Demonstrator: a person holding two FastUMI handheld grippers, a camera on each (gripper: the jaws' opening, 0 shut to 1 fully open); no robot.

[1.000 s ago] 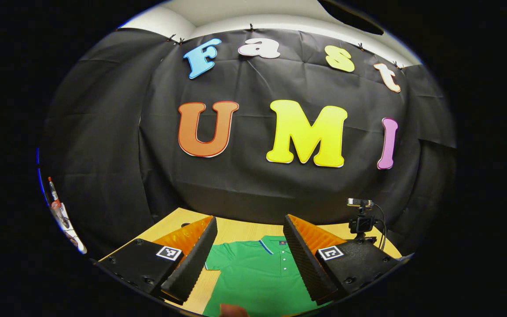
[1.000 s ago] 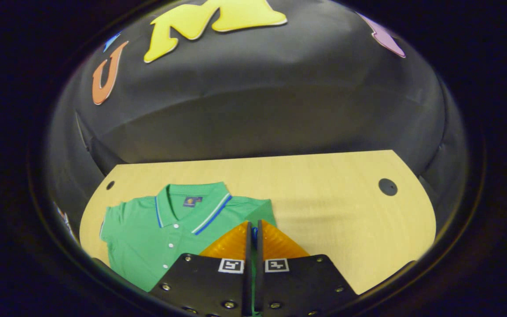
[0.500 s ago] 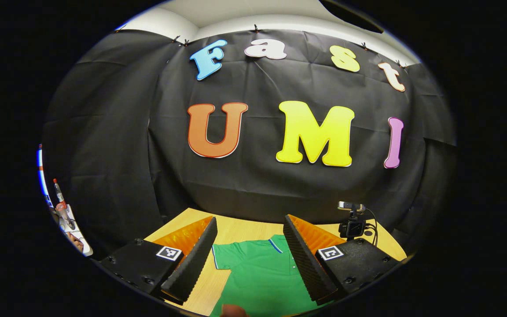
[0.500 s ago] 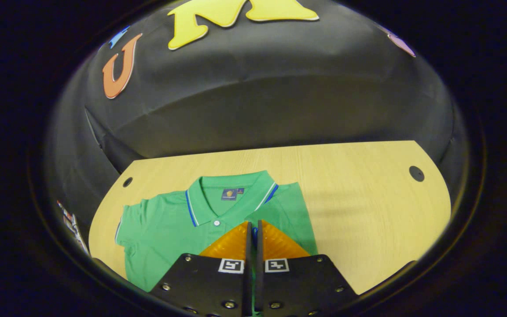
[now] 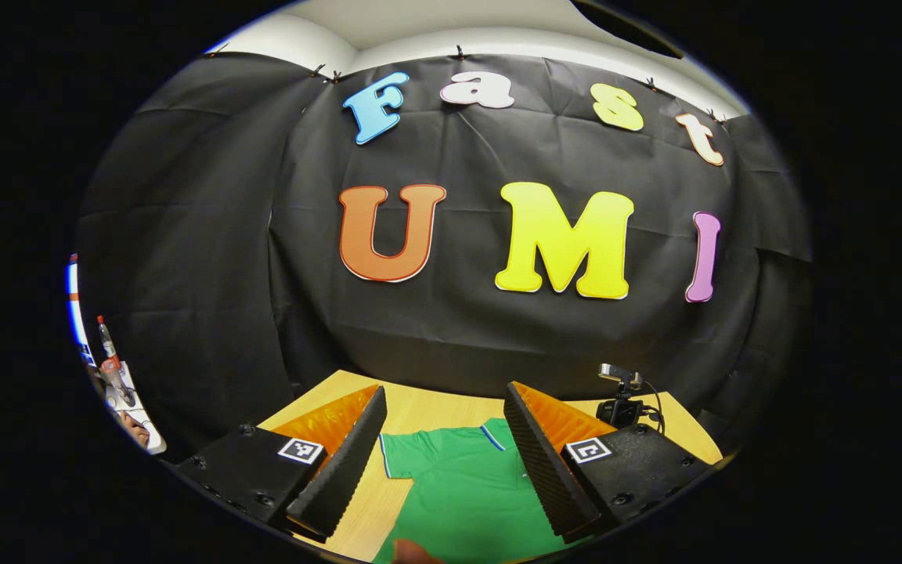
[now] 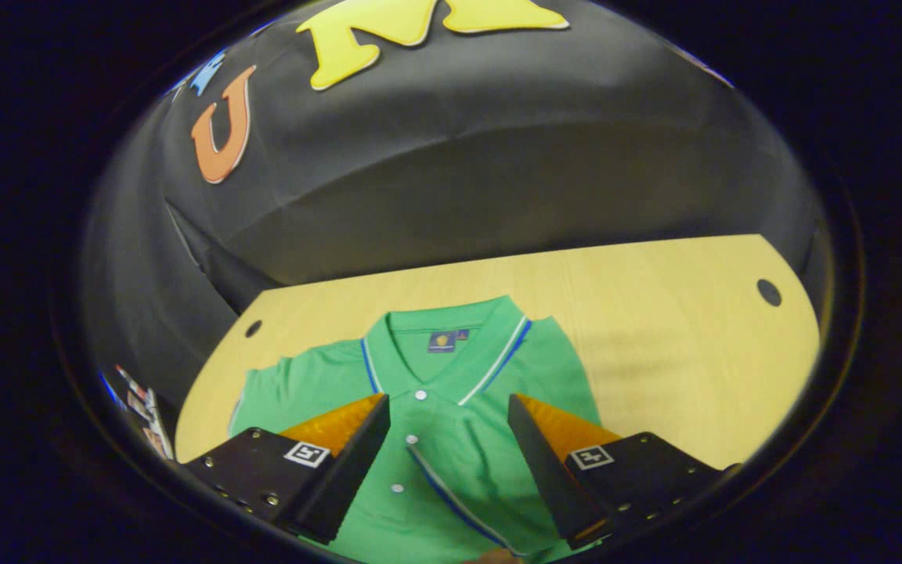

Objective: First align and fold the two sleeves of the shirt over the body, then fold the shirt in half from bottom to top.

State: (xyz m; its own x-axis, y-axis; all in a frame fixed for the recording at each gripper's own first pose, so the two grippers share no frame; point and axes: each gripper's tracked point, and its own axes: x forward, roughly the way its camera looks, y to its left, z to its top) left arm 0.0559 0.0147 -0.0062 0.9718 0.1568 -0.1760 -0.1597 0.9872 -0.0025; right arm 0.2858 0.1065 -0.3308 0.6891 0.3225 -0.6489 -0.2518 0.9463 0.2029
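Shirt [image 6: 451,439] lies flat on the table [image 6: 654,313], one sleeve [image 6: 467,501] already over its chest under the wide-open right gripper [image 6: 443,450], so the left gripper [image 5: 443,439], also wide open, should pinch the other sleeve's cuff cleanly and fold it to match.

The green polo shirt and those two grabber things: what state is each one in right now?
Green polo shirt: flat on the wooden table, collar buttoned, one sleeve folded over the body.
Other sleeve: spread out, not yet folded.
Right gripper: open, over the shirt's chest.
Left gripper: open, above the shirt.
Small camera: upright on the table.
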